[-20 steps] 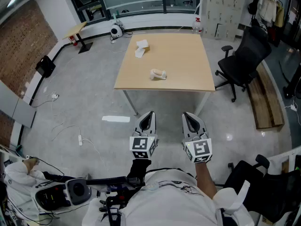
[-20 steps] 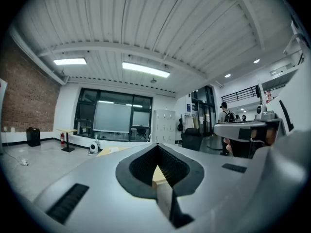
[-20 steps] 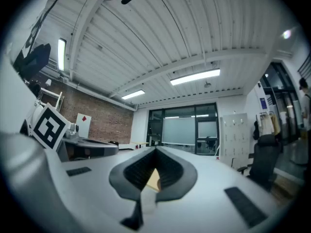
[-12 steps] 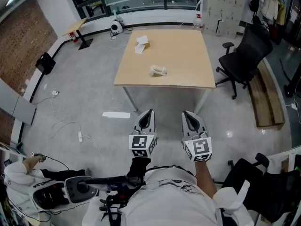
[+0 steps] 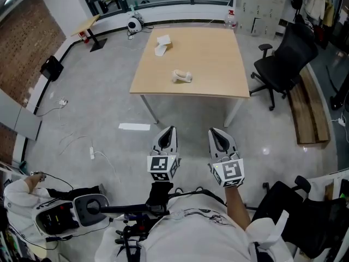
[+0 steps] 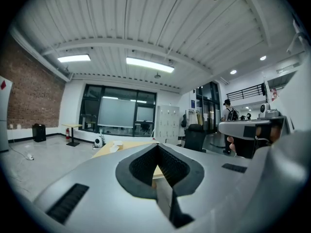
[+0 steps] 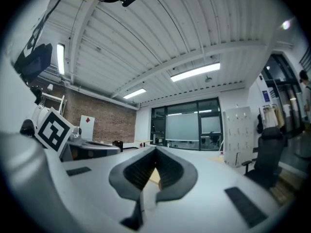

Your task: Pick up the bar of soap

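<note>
Since the earlier frame the desk sits a little higher in the head view, and the seated person at lower left has drawn an arm in. Both hands are held low in front of the body, side by side and level, pointing toward the desk. The left tool has its pads pressed together with nothing between them, and so has the right tool. The bar of soap appears to be the pale lump near the middle of the desk, well apart from both tools, though it is too small to be sure. A white bundle lies near the far left corner. Only the head view shows these two things from above. The left gripper view catches just a tan strip of desk past the closed pads, and a standing person with a backpack at the right. The right gripper view adds the brick wall and the left tool's marker cube. Bare floor with a white strip lies between the tools and the desk, and a black office chair stands beside its right edge.
</note>
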`<state>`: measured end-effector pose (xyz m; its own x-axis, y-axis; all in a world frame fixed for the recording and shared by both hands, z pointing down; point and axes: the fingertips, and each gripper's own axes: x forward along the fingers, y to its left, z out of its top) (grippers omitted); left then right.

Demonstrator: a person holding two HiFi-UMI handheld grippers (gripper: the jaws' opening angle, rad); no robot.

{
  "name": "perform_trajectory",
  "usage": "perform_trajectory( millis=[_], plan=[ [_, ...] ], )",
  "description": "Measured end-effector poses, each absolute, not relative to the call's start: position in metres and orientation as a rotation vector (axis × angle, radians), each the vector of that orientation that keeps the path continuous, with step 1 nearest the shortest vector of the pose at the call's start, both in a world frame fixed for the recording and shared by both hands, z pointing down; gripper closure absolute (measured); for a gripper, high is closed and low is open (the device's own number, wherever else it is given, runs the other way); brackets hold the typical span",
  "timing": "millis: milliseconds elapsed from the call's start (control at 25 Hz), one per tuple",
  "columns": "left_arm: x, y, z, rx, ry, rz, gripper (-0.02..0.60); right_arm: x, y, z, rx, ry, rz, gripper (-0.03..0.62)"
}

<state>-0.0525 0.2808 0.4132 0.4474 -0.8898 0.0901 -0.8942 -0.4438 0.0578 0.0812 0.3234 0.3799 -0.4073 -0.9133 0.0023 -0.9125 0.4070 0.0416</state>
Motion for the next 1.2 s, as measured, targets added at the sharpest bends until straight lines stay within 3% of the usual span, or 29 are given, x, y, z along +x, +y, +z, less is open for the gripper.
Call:
perform_trajectory(
  millis=[840,1200],
  plan=[
    [-0.019,0.262,0.458,2.556,-1.543,0.168,0.577,0.096,0.292,0.429,1.627,-2.595,0.081,0.591],
    [-0.035,0.146,0.431,2.621,-1.479,0.118,0.577,0.070,0.177,0.400,1.665,-2.549,-0.005,0.591]
  ],
)
